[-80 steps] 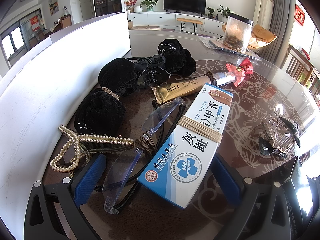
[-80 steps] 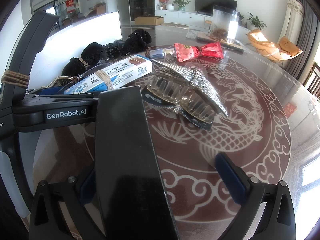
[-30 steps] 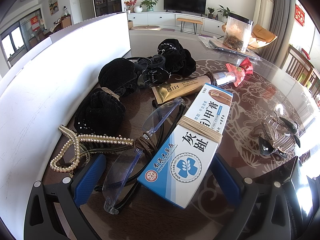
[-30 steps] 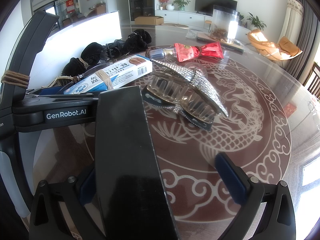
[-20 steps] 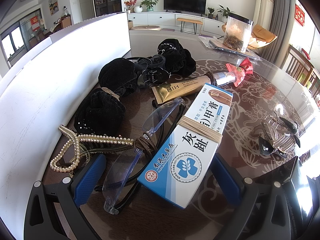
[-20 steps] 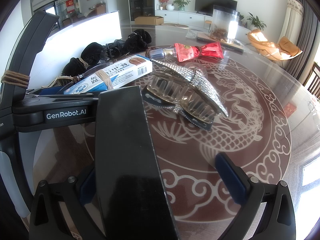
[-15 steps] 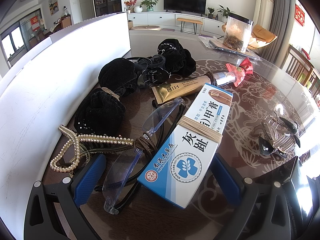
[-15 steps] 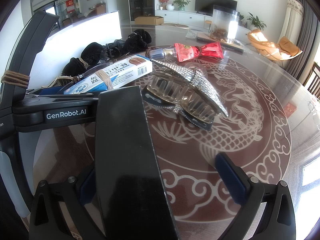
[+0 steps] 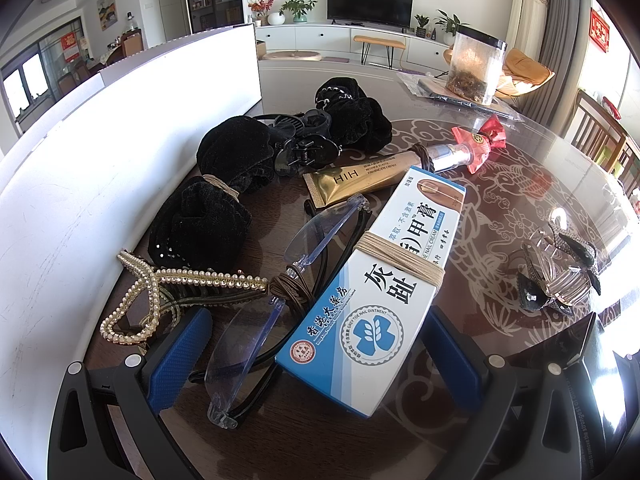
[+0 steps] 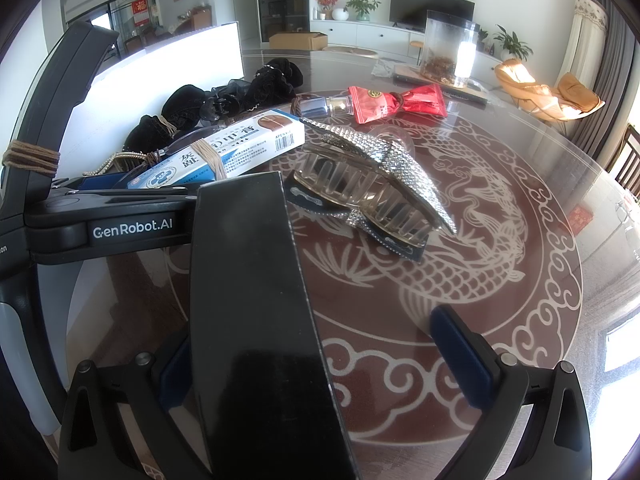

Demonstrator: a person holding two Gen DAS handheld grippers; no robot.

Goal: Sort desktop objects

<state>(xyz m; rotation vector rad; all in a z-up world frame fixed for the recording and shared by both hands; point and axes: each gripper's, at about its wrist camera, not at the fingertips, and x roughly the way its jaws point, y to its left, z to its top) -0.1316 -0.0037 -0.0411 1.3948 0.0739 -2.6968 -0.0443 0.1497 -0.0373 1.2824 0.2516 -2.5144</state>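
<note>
Judging the ointment box (image 9: 372,292) light and stiff, I planned a grip across its long sides; it lay flat on the tabletop (image 9: 472,208) between the left gripper (image 9: 316,354) jaws, spread apart. The right gripper (image 10: 324,364) jaws gaped too

The round glass-topped desk (image 10: 500,280) with its white dragon pattern on dark red carried a blue-and-white ointment box (image 9: 376,292) bound with tan cord, clear rimless glasses (image 9: 280,300), a gold cream tube (image 9: 360,180), black velvet scrunchies (image 9: 236,160), a pearl hair clip (image 9: 168,288) and a rhinestone claw clip (image 10: 372,184).
</note>
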